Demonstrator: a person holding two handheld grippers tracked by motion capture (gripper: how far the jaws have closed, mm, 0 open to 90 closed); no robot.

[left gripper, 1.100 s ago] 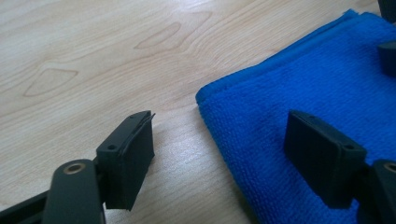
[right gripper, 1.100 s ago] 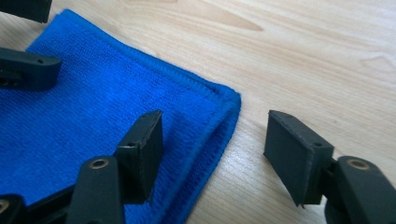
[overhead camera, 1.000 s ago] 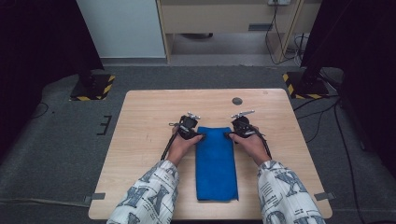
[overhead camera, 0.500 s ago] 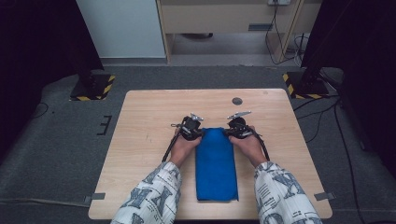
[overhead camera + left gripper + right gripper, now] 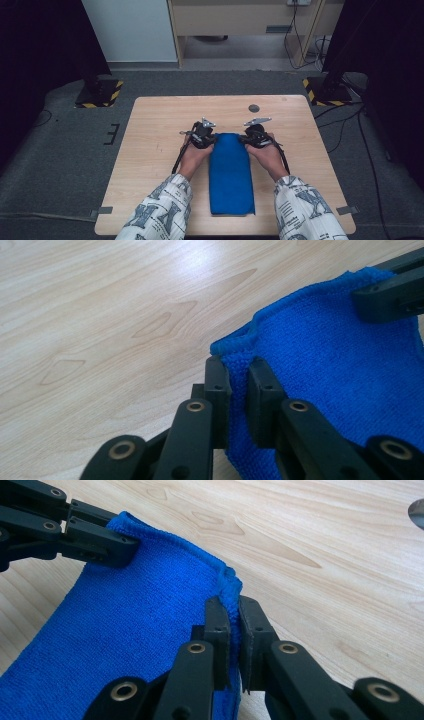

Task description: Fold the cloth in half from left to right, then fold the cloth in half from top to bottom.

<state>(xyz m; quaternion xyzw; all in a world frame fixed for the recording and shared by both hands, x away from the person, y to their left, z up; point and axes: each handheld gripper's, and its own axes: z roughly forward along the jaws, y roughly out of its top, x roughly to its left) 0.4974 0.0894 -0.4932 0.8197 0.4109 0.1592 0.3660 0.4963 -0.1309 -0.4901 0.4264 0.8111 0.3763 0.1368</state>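
Observation:
A blue folded cloth (image 5: 230, 172) lies lengthwise on the wooden table (image 5: 150, 155), near the front edge. My left gripper (image 5: 212, 139) has just closed its jaws on the cloth's far left corner (image 5: 235, 347); the terry edge is pinched between its pads. My right gripper (image 5: 246, 139) is shut on the far right corner (image 5: 231, 587). Both corners are raised slightly off the wood. In the left gripper view the right gripper (image 5: 387, 295) bites the cloth (image 5: 330, 370) at the upper right. In the right gripper view the left gripper (image 5: 102, 542) holds the cloth (image 5: 135, 635) at the upper left.
A small dark round disc (image 5: 254, 108) sits in the tabletop beyond the right gripper, also seen as the disc (image 5: 418, 511) at the frame edge. Cables trail from both grippers toward the person's patterned sleeves (image 5: 165, 210). Stand bases with yellow-black tape (image 5: 100, 95) flank the table on the floor.
Both grippers shifted inward onto the cloth's far corners and their jaws closed on them. The far edge of the cloth has lifted a little.

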